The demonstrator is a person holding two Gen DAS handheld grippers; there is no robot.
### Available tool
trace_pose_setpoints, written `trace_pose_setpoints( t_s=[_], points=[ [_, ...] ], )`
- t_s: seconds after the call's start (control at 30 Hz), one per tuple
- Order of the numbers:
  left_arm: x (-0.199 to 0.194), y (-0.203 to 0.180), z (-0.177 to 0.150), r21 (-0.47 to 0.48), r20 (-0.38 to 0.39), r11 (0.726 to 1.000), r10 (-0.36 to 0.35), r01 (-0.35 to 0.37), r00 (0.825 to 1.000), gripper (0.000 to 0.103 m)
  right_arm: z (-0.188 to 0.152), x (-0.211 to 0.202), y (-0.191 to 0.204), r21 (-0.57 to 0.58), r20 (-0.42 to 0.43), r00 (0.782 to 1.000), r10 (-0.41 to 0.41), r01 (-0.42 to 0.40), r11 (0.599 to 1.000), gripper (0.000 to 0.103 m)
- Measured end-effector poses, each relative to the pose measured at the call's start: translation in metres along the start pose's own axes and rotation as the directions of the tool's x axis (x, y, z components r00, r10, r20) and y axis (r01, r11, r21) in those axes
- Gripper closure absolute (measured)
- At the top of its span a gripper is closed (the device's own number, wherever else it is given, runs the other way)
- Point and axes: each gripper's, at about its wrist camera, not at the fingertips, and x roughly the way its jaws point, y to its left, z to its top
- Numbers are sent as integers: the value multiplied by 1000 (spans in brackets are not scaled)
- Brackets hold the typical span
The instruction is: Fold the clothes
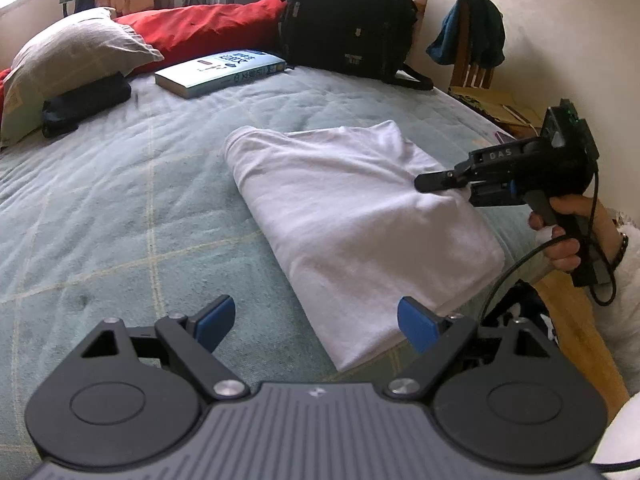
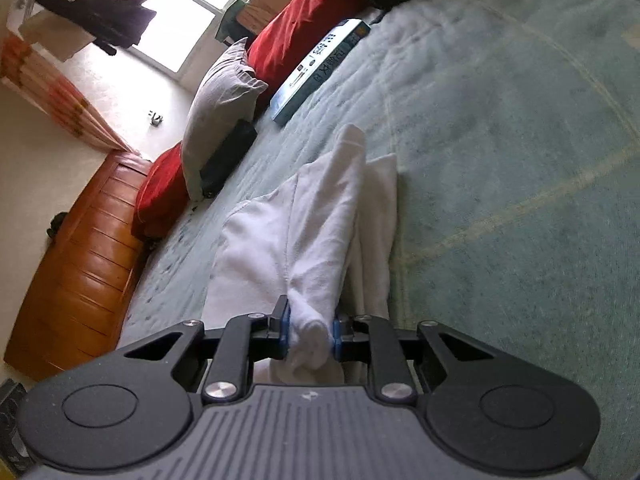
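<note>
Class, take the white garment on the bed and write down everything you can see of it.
The white garment looks like soft cotton knit, already folded into a long rectangle lying flat on the green quilted bedspread. Its far end is rounded where the cloth doubles over. At its right edge the right gripper is shut on a bunched fold, lifting it slightly so the cloth tents up. The left gripper is open by the near end, not touching it.

The backpack was cut off by the top edge in both views; the book cover's print was too small to read, and the pillow hid part of a dark pouch
</note>
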Motion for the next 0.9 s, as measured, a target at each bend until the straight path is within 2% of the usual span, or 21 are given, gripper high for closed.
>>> trace_pose_setpoints(
  t_s=[0.2,0.33,0.4,0.5,0.6,0.77,0.9],
  points=[
    [2,3,-1,-8,-3,1000,-4,4,1000,15,-1,-8,-8,3,12,1000,-8,8,1000,81],
    [1,1,-2,-1,-4,1000,-7,7,1000,15,-4,-7,-17,51,8,999,51,-51,997,80],
    [1,2,-2,-4,-2,1000,-9,9,1000,15,-9,-8,-18,59,-6,997,82,-82,995,68],
    [2,2,-2,-9,-5,1000,-13,13,1000,15,-20,-14,-21,65,-19,992,127,-126,990,56],
    [2,1,-2,-6,-11,1000,-11,11,1000,15,-30,-29,-18,45,9,995,97,-97,994,56],
    [1,-3,-3,5,-9,1000,-14,14,1000,15,-52,-68,0,-56,95,994,55,-50,997,56],
    [4,-13,-6,55,-14,998,-26,27,1000,15,-75,-78,13,-162,92,995,23,-8,987,57]
  ],
)
